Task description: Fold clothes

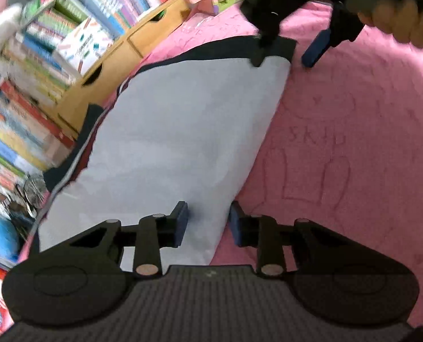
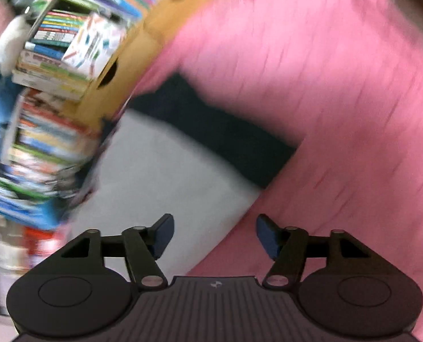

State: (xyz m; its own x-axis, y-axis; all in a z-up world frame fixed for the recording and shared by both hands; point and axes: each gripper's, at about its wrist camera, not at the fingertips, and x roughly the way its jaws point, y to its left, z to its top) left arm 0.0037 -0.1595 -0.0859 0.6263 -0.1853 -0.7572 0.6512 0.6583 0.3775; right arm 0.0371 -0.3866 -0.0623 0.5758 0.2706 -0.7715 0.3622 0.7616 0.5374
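Left wrist view: left gripper parted moderately, nothing held, pads straddling the near edge of the white garment, contact unclear. Garment spread flat on the pink blanket, dark band along its far end. At that far corner, right gripper, one blue pad on the blanket just beside the garment.

Right wrist view, blurred: right gripper spread wide, empty, above the garment edge. Bookshelf beyond the garment.

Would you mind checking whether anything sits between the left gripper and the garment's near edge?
Nothing visible does: the open left gripper hangs right at the near edge of the white garment, with only bare pink bedspread beside it.
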